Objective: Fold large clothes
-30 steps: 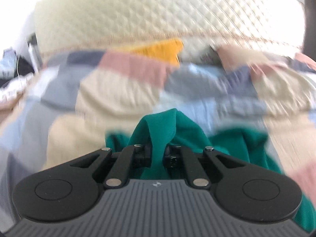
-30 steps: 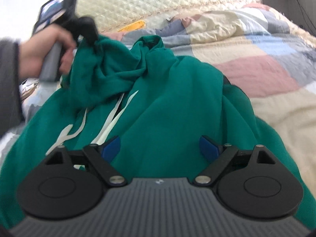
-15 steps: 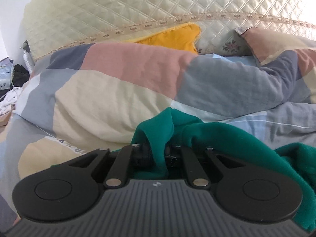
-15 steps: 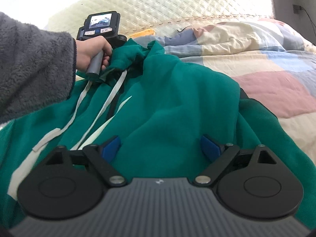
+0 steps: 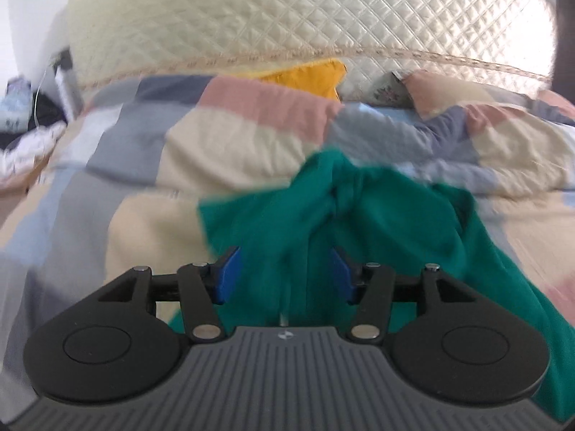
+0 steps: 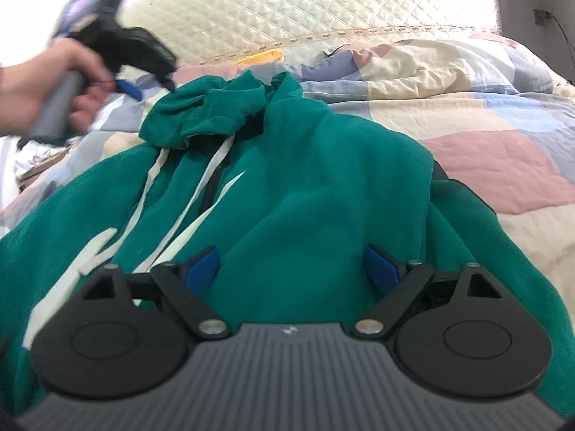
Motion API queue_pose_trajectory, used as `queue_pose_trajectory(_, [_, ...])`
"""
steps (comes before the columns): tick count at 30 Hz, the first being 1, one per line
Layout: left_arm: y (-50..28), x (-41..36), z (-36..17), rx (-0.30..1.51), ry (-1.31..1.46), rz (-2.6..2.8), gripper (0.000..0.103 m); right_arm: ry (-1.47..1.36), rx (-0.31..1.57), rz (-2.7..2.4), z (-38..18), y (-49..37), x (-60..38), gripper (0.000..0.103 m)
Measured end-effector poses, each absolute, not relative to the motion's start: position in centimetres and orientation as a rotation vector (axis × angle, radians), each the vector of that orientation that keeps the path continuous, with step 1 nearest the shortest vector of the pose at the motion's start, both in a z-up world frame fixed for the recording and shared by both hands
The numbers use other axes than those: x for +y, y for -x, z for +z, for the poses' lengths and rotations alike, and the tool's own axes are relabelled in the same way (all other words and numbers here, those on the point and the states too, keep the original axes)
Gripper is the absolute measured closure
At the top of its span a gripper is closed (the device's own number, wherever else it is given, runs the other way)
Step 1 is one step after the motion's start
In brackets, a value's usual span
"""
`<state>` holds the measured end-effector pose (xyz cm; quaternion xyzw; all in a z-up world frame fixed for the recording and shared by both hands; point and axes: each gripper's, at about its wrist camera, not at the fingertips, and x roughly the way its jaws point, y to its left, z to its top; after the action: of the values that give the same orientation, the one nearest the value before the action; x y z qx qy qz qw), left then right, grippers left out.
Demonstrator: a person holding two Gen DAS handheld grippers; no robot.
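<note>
A: Left claw [image 5: 284, 273]: jaws noted as opening, blue pads apart. Green fabric of the hoodie [image 5: 359, 215] is seen between the pads; no pad is seen pressing on it. The picture is motion-blurred, so contact at the pad faces cannot be told for certain.

B: Confirmed from the right wrist view. The left claw [image 6: 143, 86] is seen at far left, held in a hand [image 6: 39, 79], just beside the bunched hood [image 6: 215, 107] and apart from it. One blue pad is visible there.

A: Right claw [image 6: 291, 269]: jaws stood wide, blue pads well apart. The hoodie body [image 6: 305, 197] lies below and beyond the pads; nothing is gripped.

B: Position of the hoodie: spread on the bed over a patchwork quilt [image 6: 485, 143] of pink, cream, blue and grey squares, hood at the far end. White drawstrings [image 6: 201, 194] run from the hood toward the near left. A white printed mark [image 6: 90, 255] is recorded on the chest; it cannot be read.

A: Writing: only a small logo on each claw housing, too small to read. A quilted cream headboard [image 5: 287, 18] and a yellow pillow [image 5: 309, 77] are noted at the far side.
</note>
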<state>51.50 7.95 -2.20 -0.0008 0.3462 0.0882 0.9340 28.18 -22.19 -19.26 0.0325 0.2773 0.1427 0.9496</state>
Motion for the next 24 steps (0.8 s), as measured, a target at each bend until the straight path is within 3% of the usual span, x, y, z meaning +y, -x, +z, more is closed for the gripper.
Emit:
queue_pose_trajectory(15, [-22.3,6.6,-1.7,0.752,0.132,0.101,0.043,0.014,0.539,0.381,-14.9,-20.9,-21.1,0.015])
queue_pose_trajectory(24, [-15.0,5.3,-6.0,0.768,0.147,0.080,0.043,0.075,0.607,0.496,-14.1,-15.7,-19.1,0.015])
